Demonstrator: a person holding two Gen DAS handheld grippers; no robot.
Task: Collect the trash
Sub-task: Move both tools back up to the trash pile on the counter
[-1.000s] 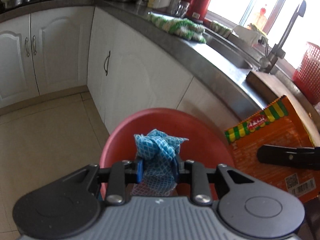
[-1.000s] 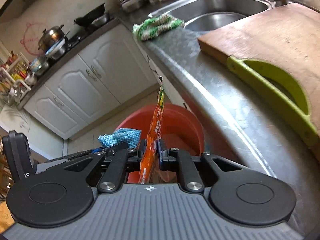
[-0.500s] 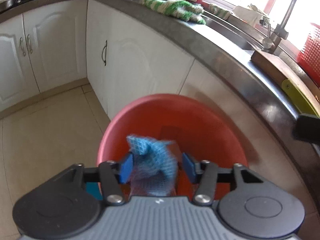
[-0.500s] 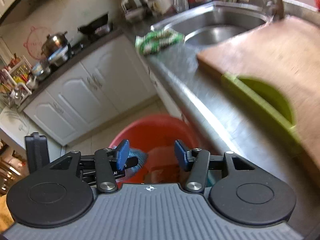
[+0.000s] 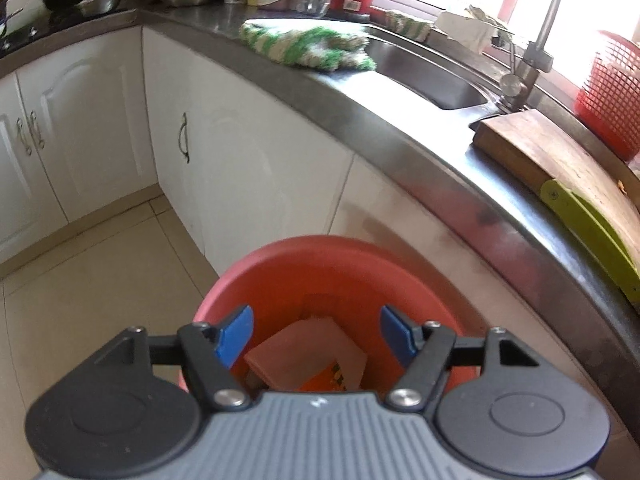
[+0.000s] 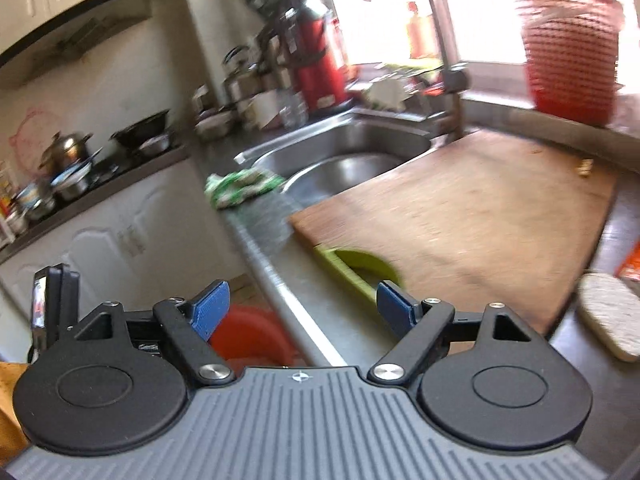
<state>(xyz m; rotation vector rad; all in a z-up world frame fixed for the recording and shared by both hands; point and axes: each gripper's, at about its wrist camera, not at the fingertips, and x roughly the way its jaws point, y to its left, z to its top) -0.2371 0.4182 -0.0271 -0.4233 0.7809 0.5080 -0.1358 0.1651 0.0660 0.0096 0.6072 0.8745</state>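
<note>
A red bin (image 5: 332, 256) stands on the floor against the white cabinets. My left gripper (image 5: 317, 334) hovers over its mouth, jaws opening, nothing between the blue pads. Inside the bin lies the orange snack packet (image 5: 320, 364); the blue cloth is out of sight. My right gripper (image 6: 304, 308) is raised over the counter edge, jaws opening wide and empty, with the bin (image 6: 248, 334) low behind its left finger. On the counter at far right lie a pale sponge-like pad (image 6: 612, 316) and an orange scrap (image 6: 632, 260).
A wooden cutting board (image 6: 472, 216) with a green handle (image 6: 356, 264) covers the counter beside the sink (image 6: 340, 160). A green-and-white cloth (image 5: 308, 46) lies on the counter left of the sink. A red mesh basket (image 6: 568, 52) stands at the window. Pots crowd the far counter.
The left gripper let go of the blue cloth, and the right let go of the orange packet, over the bin. Both jaws spread. The right gripper rose and swung toward the counter.
</note>
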